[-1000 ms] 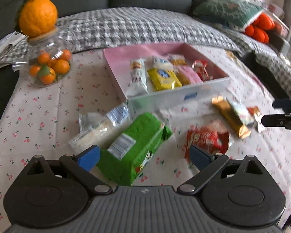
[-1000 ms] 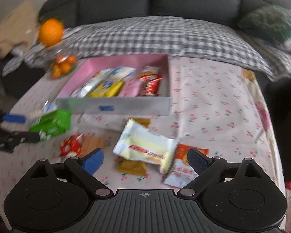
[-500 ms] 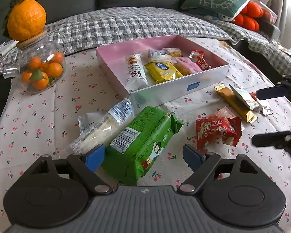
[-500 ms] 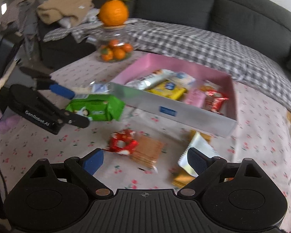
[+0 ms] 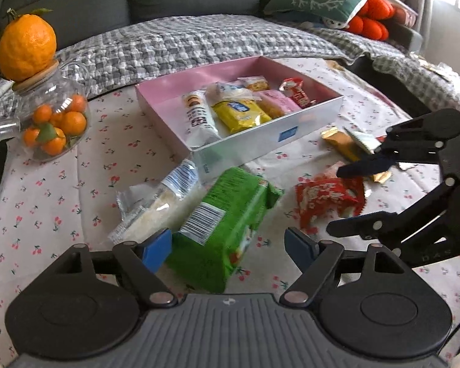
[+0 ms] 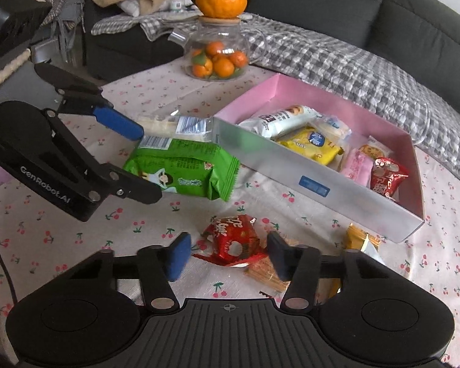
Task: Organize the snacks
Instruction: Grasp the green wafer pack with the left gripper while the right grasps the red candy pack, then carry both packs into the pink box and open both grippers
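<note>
A green snack packet (image 5: 224,224) (image 6: 181,168) lies on the cherry-print tablecloth in front of the pink box (image 5: 260,141) (image 6: 291,168), which holds several snacks. My left gripper (image 5: 228,248) (image 6: 144,162) straddles the packet's near end. Its jaws are closing, and a gap still shows at the right pad. A red snack packet (image 6: 233,242) (image 5: 325,199) lies between the fingers of my right gripper (image 6: 228,257) (image 5: 335,201). Those jaws are closing too, with slim gaps on both sides.
A clear-wrapped white snack (image 5: 156,202) (image 6: 174,125) lies beside the green packet. A gold packet (image 5: 343,147) (image 6: 357,236) and a wafer pack (image 6: 263,273) lie near the red one. A glass teapot of small oranges (image 5: 52,122) (image 6: 217,55) stands at the table's far side, before a sofa.
My right gripper has swung left across the table to the red packet and narrowed its jaws around it. The left gripper's jaws have narrowed around the green packet.
</note>
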Demonstrator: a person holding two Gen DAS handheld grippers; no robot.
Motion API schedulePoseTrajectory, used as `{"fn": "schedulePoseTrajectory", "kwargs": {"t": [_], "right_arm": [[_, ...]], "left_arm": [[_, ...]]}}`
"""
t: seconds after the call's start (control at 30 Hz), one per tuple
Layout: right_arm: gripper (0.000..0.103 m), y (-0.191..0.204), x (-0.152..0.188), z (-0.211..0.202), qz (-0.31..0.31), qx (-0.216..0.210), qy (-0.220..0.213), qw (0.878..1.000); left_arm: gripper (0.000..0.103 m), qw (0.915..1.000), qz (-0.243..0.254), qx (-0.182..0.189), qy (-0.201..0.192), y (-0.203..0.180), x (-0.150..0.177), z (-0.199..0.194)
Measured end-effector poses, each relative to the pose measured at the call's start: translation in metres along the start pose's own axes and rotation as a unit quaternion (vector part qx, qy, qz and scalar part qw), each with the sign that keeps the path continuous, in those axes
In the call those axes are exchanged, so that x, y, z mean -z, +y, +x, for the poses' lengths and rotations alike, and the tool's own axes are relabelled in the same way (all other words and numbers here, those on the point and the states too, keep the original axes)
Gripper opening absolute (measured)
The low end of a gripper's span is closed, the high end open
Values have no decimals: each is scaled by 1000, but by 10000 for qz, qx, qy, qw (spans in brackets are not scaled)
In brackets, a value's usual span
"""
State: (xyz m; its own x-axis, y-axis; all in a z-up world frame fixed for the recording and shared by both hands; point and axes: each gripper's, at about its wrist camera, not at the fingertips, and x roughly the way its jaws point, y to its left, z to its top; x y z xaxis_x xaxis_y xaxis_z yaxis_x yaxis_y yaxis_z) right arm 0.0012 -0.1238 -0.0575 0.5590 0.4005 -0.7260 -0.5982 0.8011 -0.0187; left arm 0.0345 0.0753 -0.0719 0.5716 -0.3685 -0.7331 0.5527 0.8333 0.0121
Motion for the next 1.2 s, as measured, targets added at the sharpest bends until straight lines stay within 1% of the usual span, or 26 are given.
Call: {"fn": "schedulePoseTrajectory", "kwargs": {"t": [0.1, 0.13, 0.23, 0.27, 0.37, 0.4, 0.53, 0.67, 0.8, 1.03, 1.2], "right_arm": [[47, -1, 0, 0, 11, 34, -27, 10000], [47, -1, 0, 0, 27, 29, -25, 10000], [46, -1, 0, 0, 26, 50, -40, 10000], [45, 0, -1, -2, 8, 63, -57, 10000], [39, 0, -2, -5, 41, -43, -83, 9999], [35, -1, -2, -7, 74, -67, -89, 9999], [34, -5, -4, -10, 245, -136, -58, 9996], [34, -12, -5, -14, 516, -252, -74, 9983], [34, -21, -7, -19, 804, -396, -93, 9959], [34, -30, -9, -29, 1176, -609, -175, 9910], [34, -38, -11, -36, 1385, -655, -272, 9878]], "left_arm": [[78, 10000, -17, -94, 9, 4, -2, 5], [76, 9999, -38, -94, 28, 6, -3, 7], [67, 9999, -60, -71, 70, 8, -4, 9], [62, 9999, -48, -109, 72, 7, -3, 9], [52, 9999, 15, -92, 81, 6, -3, 6], [51, 9999, 7, -75, 77, 5, -3, 6], [45, 10000, -34, 33, 51, 3, -4, 1], [41, 9999, -63, 117, -7, 0, -8, -3], [37, 9995, -221, 245, -9, 0, -11, -7], [36, 9980, -479, 415, 42, 4, -10, -15], [36, 9969, -589, 521, -69, 4, -12, -26]]}}
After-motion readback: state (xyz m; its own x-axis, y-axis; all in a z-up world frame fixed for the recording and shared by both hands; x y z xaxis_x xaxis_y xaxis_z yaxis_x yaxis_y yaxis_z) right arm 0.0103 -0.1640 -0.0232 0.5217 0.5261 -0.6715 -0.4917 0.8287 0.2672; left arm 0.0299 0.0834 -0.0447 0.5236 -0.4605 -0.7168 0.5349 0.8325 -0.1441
